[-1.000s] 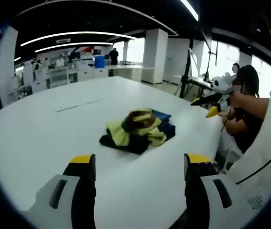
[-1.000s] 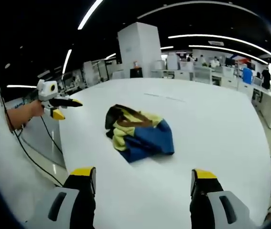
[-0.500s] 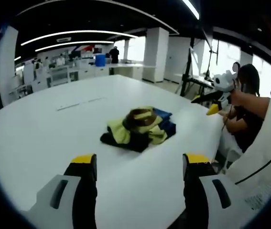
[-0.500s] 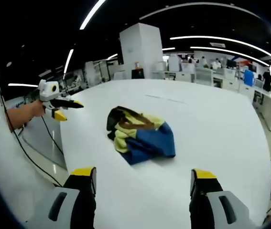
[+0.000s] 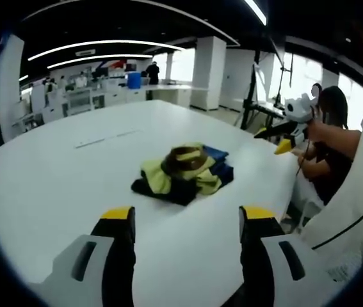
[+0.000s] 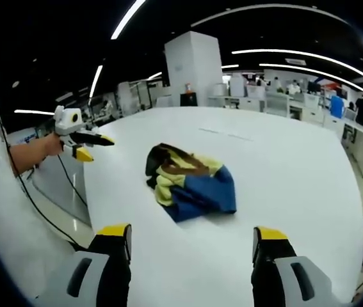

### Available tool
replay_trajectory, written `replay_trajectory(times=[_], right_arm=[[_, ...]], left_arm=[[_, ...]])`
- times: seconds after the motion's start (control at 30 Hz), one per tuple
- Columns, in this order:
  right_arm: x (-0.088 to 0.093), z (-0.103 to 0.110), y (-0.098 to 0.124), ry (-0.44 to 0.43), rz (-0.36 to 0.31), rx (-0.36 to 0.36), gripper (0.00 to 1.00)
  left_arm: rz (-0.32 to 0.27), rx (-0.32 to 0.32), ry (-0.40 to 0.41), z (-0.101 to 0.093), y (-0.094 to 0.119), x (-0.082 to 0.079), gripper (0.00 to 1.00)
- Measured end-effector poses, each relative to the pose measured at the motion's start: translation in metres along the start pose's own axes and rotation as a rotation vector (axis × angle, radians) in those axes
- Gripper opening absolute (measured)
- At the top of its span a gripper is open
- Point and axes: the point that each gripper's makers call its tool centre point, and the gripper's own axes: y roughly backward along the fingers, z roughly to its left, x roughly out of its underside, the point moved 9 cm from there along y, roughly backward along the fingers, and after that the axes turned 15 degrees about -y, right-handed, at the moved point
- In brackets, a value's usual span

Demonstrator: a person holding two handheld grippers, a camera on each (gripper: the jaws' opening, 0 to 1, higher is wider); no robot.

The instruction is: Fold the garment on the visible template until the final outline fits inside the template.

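Since the earlier frames little has moved: both views have shifted slightly, so the cameras have crept, while the garment lies as it did. In the left gripper view the jaws read a shade closer together than before.

The garment is a crumpled heap of yellow, blue, dark and brown cloth on the white bench, nearer the person's edge than the far one. It is unfolded and untouched. No template outline can be made out around it; two faint marks lie on the bench beyond it.

The left hand-held gripper hangs short of the heap with its jaws apart and nothing between them. The right hand-held gripper is likewise spread and empty, well apart from the cloth. Each appears in the other's view, held off the bench edge.

Risks, as judged: the heap is layered, so a pinch may take several plies at once and drag the bundle instead of spreading it. With the outline unclear, the fold could finish off target. A pull toward the near edge could carry cloth over it.
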Motion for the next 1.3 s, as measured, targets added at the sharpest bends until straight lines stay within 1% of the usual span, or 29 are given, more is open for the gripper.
replay_trajectory(times=[0.17,0.27,0.4,0.5,0.6,0.77,0.9,1.13,1.23,1.3], right_arm=[[-0.003,0.0,0.0,-0.019,-0.02,-0.011,0.68],[-0.004,0.0,-0.001,-0.018,-0.028,-0.005,0.66],[-0.006,-0.001,-0.003,-0.021,-0.039,-0.007,0.61],[-0.006,-0.004,-0.006,-0.023,-0.036,-0.003,0.56],[-0.008,-0.005,-0.009,-0.019,-0.039,0.002,0.49],[-0.01,-0.007,-0.013,-0.018,-0.047,0.008,0.43],[-0.014,-0.005,-0.017,-0.03,-0.059,-0.009,0.36],[-0.02,-0.007,-0.026,-0.037,-0.065,-0.007,0.32],[-0.021,-0.006,-0.03,-0.044,-0.069,-0.01,0.3],[-0.023,-0.006,-0.032,-0.042,-0.07,-0.008,0.3]], left_arm=[[0.001,0.015,-0.007,0.003,-0.002,-0.003,0.56],[-0.005,0.023,-0.009,0.004,-0.005,-0.005,0.54],[0.004,0.036,-0.018,0.007,-0.011,-0.005,0.5],[-0.001,0.051,0.002,0.01,-0.015,-0.005,0.48],[-0.002,0.058,0.006,0.012,-0.019,-0.006,0.46],[-0.004,0.073,0.007,0.015,-0.025,-0.007,0.44],[-0.01,0.08,0.016,0.016,-0.03,-0.007,0.43],[-0.014,0.098,0.037,0.021,-0.038,-0.007,0.4],[0.011,0.098,0.016,0.023,-0.043,-0.003,0.39],[0.014,0.097,0.013,0.024,-0.043,-0.002,0.39]])
